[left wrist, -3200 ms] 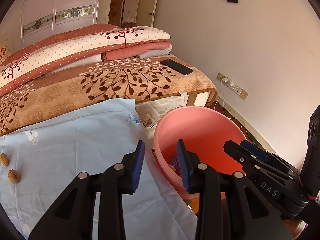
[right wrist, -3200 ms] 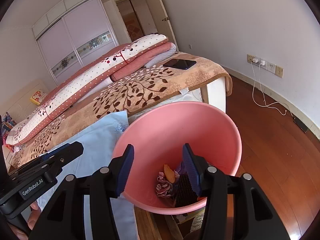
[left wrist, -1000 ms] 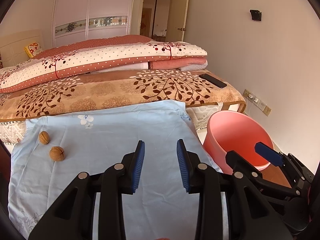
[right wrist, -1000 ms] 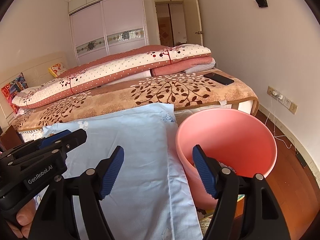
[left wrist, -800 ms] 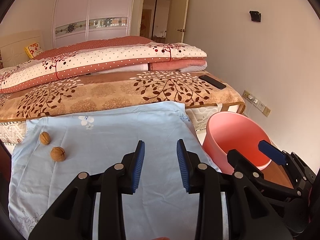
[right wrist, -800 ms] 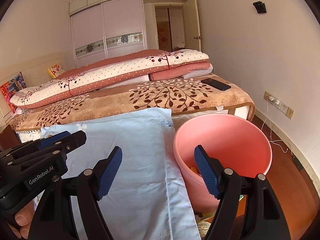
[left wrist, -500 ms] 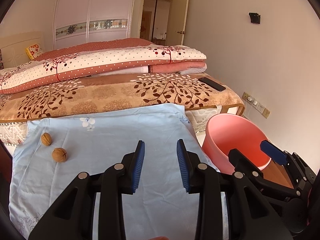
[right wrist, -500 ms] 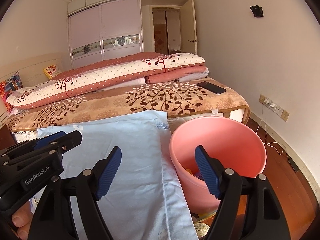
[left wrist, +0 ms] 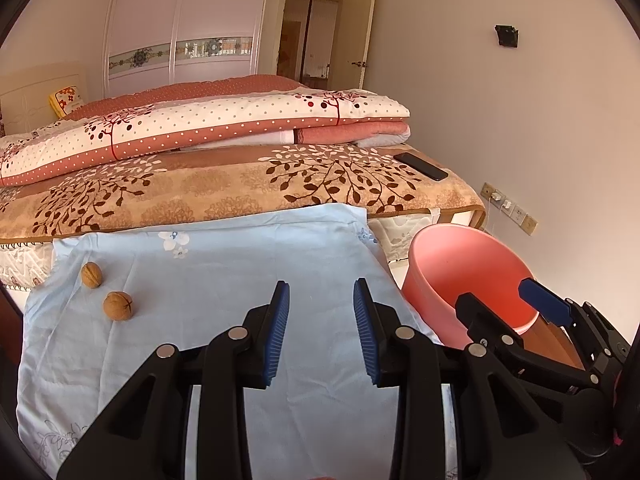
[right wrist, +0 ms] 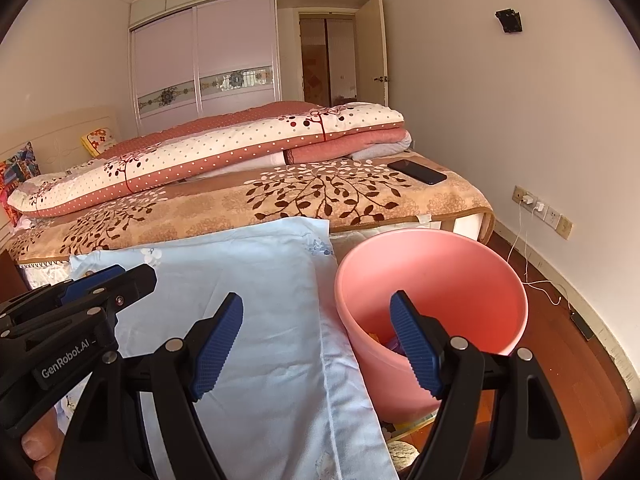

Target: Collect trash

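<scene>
Two walnuts lie on a light blue cloth (left wrist: 224, 280) at the left: one walnut (left wrist: 117, 306) nearer me, the other walnut (left wrist: 91, 275) just behind it. A pink bucket (left wrist: 460, 264) stands right of the cloth; in the right wrist view the bucket (right wrist: 436, 268) holds some colourful trash at its bottom. My left gripper (left wrist: 320, 332) is open and empty above the cloth's middle. My right gripper (right wrist: 316, 344) is wide open and empty, straddling the cloth's right edge and the bucket's rim.
A bed with a brown leaf-patterned blanket (left wrist: 240, 184) and a folded dotted quilt (left wrist: 200, 128) lies behind the cloth. A black phone (left wrist: 421, 166) rests on the blanket's right corner. Wall sockets with a white cable (right wrist: 532, 204) are at the right, over wooden floor (right wrist: 560, 344).
Both grippers drew back from the bucket and swung left over the blue cloth. The right gripper opened wider. The walnuts came further into view.
</scene>
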### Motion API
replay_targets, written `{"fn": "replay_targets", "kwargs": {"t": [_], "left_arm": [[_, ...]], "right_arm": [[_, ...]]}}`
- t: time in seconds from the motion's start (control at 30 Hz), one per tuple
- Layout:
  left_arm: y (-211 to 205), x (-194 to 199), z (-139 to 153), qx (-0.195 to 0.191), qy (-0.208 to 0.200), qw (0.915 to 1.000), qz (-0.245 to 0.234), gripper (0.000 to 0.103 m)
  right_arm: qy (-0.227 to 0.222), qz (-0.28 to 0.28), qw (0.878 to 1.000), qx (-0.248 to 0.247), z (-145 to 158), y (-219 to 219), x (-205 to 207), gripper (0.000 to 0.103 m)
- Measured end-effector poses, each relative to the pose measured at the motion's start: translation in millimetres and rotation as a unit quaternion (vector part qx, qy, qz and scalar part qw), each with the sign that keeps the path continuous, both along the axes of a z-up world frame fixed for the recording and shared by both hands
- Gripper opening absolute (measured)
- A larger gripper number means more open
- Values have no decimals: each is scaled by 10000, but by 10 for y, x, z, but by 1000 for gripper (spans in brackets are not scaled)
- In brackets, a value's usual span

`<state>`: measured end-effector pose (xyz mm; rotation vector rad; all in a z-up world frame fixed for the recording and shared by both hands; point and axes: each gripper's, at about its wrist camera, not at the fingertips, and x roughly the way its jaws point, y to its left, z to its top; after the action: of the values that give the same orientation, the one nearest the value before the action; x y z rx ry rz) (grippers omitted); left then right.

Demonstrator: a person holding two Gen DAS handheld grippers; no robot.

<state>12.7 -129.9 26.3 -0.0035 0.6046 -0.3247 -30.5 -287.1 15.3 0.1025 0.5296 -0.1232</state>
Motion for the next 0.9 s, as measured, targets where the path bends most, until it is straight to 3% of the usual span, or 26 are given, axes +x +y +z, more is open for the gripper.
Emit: {"fn": "replay_targets", "kwargs": {"t": [0.9], "left_arm": [[-32, -43, -45, 50, 23, 10000, -49, 34]], "right_arm": [[49, -59, 9999, 76, -51, -52, -3, 75]]}}
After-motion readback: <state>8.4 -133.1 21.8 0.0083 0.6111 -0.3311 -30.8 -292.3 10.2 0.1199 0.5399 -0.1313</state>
